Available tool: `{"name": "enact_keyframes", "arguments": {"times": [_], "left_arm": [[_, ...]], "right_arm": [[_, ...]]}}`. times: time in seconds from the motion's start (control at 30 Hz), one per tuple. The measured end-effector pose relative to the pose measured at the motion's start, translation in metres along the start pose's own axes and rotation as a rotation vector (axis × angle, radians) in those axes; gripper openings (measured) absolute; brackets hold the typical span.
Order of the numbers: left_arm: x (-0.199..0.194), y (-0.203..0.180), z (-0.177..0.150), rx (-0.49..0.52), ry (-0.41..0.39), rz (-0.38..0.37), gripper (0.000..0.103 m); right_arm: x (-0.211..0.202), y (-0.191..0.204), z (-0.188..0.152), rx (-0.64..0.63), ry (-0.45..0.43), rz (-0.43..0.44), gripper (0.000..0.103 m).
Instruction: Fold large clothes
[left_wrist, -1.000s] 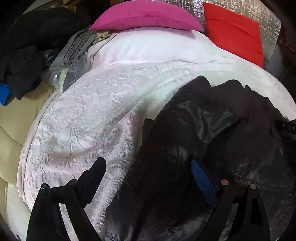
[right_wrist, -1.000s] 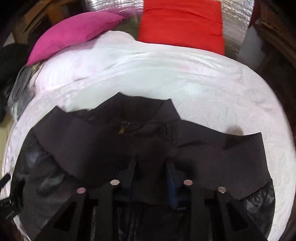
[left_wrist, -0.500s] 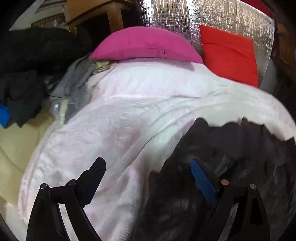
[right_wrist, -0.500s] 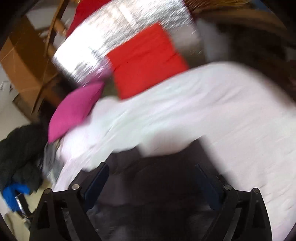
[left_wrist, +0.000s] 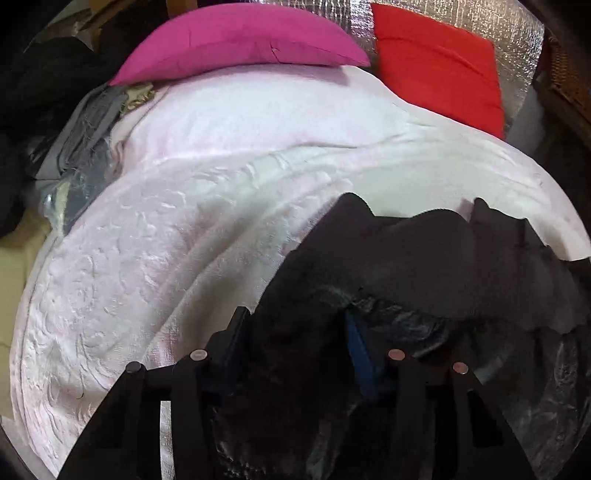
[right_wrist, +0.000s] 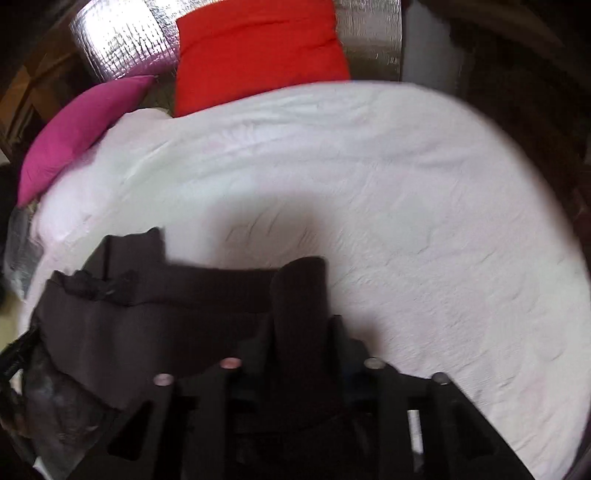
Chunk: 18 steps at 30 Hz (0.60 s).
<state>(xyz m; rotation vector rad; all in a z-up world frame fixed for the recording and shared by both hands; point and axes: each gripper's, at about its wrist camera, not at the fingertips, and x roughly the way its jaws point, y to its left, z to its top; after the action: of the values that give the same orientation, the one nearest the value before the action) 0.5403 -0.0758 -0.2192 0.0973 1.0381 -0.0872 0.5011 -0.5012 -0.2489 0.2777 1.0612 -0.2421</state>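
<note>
While both tongs work the black jacket (left_wrist: 424, 266) on the pale bedspread (left_wrist: 192, 236), your left gripper (left_wrist: 295, 332) stands half narrowed, its jaws having just been closing, with the jacket's shiny edge bunched between them; whether the pads already press the cloth you cannot tell from this view. Your right gripper (right_wrist: 301, 332) has just been closing too and now stands narrow, pinched on a fold of the ribbed band (right_wrist: 299, 295), which rises upright between the fingers. Judged from this, you take hold at two points of one edge so that the garment can be lifted and laid over evenly. Ahead of the right tongs the bedspread lies bare, room enough for the fold. Beyond both tongs, well apart from the jacket, sit a pink pillow (left_wrist: 236, 40) and a red cushion (right_wrist: 258, 48).
</note>
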Motion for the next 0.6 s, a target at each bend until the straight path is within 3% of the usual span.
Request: {"name": "enact_keyframes", "arguments": {"times": [0.07, 0.1, 0.17, 0.27, 0.33, 0.4, 0.47, 0.6], "left_arm": [[0.0, 0.001, -0.001, -0.02, -0.006, 0.026, 0.061], [-0.001, 0.001, -0.001, -0.021, -0.009, 0.042, 0.063], [-0.006, -0.004, -0.003, 0.001, -0.009, 0.092, 0.066], [-0.029, -0.006, -0.009, 0.032, -0.028, 0.131, 0.071], [-0.048, -0.002, -0.012, 0.032, -0.058, 0.124, 0.076], [-0.07, 0.0, -0.021, 0.024, -0.095, 0.097, 0.077], [-0.09, 0.001, -0.031, 0.015, -0.126, 0.064, 0.083], [-0.126, 0.008, -0.073, -0.029, -0.17, -0.016, 0.087]], "right_arm": [[-0.005, -0.009, -0.002, 0.042, -0.053, -0.022, 0.019], [0.0, -0.013, -0.004, 0.061, -0.034, -0.007, 0.019], [0.01, -0.019, -0.015, 0.107, 0.03, 0.067, 0.019], [-0.023, -0.033, -0.029, 0.193, -0.046, 0.178, 0.022], [-0.05, -0.049, -0.041, 0.295, -0.085, 0.262, 0.034], [-0.087, -0.062, -0.063, 0.367, -0.149, 0.339, 0.087], [-0.123, -0.061, -0.087, 0.356, -0.227, 0.369, 0.09], [-0.166, -0.053, -0.138, 0.36, -0.221, 0.48, 0.09]]}}
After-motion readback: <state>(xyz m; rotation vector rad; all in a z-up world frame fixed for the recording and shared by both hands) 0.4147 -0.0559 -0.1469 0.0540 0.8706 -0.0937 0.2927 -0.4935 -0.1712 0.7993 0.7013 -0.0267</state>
